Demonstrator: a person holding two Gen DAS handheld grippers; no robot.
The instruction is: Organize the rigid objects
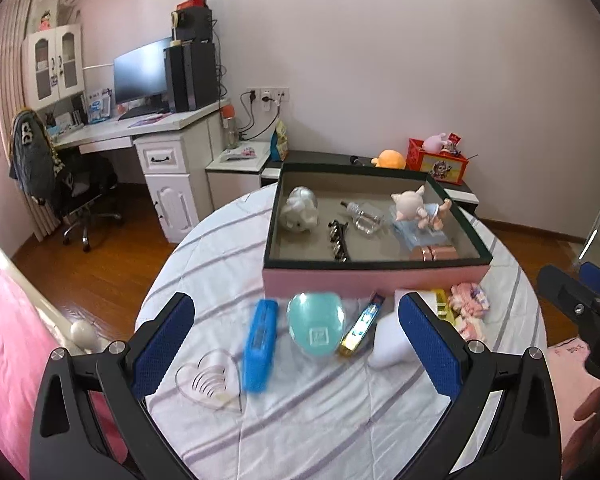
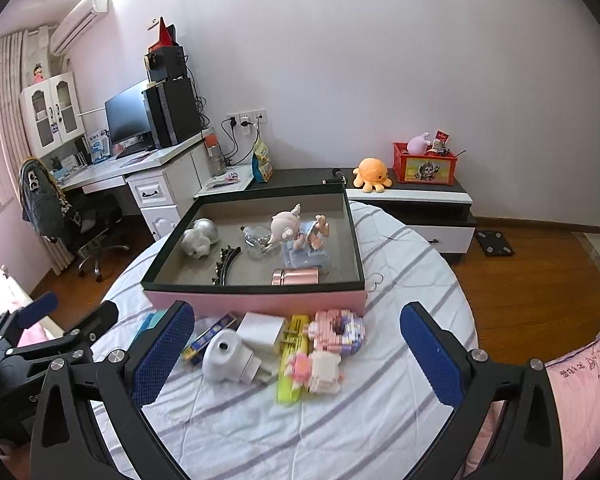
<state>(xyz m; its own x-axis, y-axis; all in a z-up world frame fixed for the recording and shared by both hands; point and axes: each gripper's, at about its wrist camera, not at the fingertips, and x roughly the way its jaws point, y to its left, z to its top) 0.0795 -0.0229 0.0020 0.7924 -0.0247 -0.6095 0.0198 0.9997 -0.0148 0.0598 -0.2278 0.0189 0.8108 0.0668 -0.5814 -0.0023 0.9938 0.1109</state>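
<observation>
Both tools come first in view: the left gripper and the right gripper each hang over the striped white tablecloth with blue-padded fingers spread wide and nothing between them.

Just beyond the left one lie a clear heart-shaped plastic piece, a blue rectangular case, a teal rounded compact and a gold-and-blue tube. Under the right one sit a white rounded device, a white plug block, a yellow flat pack and two pink brick-built figures.

Behind them stands the pink shallow box, already holding a silver figurine, a glass bottle, a black hair clip, a pig doll and a rose-gold cylinder.

Sorting looks partly done; the step in hand seems to be picking the next loose piece. That calls for lowering one tool squarely over a single item, closing on it, then lifting it clear of the box wall.
</observation>
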